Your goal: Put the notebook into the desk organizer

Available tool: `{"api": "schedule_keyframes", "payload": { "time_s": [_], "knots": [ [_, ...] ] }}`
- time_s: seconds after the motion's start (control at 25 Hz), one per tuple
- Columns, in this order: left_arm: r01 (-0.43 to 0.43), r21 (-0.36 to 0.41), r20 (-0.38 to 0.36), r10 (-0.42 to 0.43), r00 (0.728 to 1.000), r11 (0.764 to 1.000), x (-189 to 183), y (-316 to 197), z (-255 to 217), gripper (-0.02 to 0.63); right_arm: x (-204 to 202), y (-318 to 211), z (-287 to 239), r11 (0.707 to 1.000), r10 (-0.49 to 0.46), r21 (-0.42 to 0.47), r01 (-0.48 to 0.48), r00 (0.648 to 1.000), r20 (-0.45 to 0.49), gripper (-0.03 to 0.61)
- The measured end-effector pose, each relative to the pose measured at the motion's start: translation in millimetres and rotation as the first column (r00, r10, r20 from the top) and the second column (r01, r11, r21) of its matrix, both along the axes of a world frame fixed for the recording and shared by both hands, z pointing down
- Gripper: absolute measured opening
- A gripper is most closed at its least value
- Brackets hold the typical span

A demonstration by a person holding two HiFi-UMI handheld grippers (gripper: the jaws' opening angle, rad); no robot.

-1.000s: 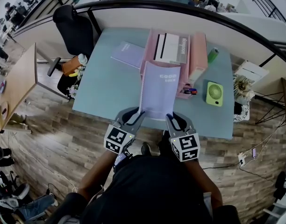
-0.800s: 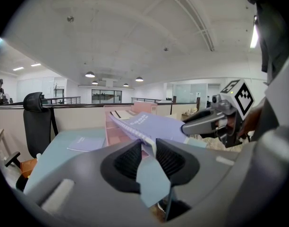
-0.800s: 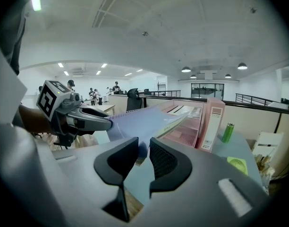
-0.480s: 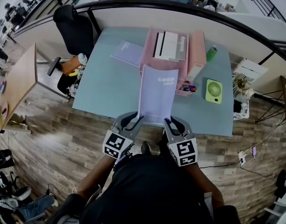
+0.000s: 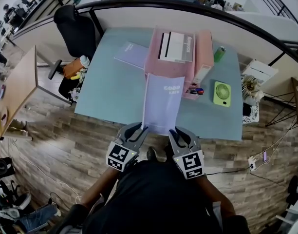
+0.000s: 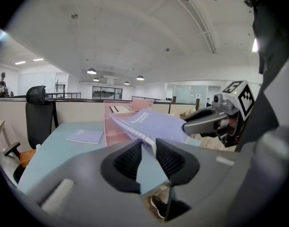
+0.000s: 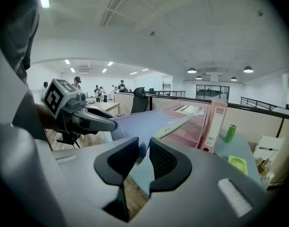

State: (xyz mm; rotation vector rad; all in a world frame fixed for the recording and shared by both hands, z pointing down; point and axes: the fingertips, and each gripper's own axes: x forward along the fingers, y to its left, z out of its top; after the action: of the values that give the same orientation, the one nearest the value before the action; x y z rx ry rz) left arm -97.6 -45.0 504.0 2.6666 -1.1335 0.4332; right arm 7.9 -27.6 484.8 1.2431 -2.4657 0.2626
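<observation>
A lilac spiral notebook (image 5: 161,103) hangs flat in the air over the near edge of the pale blue desk (image 5: 110,87), its far end close to the pink desk organizer (image 5: 164,68). My left gripper (image 5: 143,128) is shut on its near left corner, and my right gripper (image 5: 172,129) is shut on its near right corner. In the left gripper view the notebook (image 6: 156,125) runs away from the jaws toward the organizer (image 6: 117,124). In the right gripper view the same notebook (image 7: 147,122) stretches toward the organizer's trays (image 7: 191,122).
A second lilac notebook (image 5: 132,55) lies flat at the desk's back left. A pink file box (image 5: 204,57), pens (image 5: 196,91), a green fan (image 5: 221,94) and a green can (image 5: 219,54) stand right of the organizer. A black chair (image 5: 78,30) stands at the far left.
Both grippers and the notebook have moved back toward the person's body, so the notebook's far end has drawn away from the organizer. Both grips are unchanged.
</observation>
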Motion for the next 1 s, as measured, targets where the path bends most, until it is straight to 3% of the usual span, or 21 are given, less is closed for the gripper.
{"api": "schedule_keyframes", "payload": {
  "time_s": [0.64, 1.0],
  "knots": [
    [0.003, -0.117, -0.01, -0.004, 1.0, 0.993, 1, 11, 48, 0.155, 0, 7, 34, 0.997, 0.002, -0.077, -0.003, 1.0, -0.011, 0.071],
    [0.026, -0.132, 0.02, -0.023, 1.0, 0.991, 4, 7, 69, 0.152, 6, 3, 63, 0.992, 0.031, -0.123, -0.03, 1.0, 0.004, 0.067]
  ]
}}
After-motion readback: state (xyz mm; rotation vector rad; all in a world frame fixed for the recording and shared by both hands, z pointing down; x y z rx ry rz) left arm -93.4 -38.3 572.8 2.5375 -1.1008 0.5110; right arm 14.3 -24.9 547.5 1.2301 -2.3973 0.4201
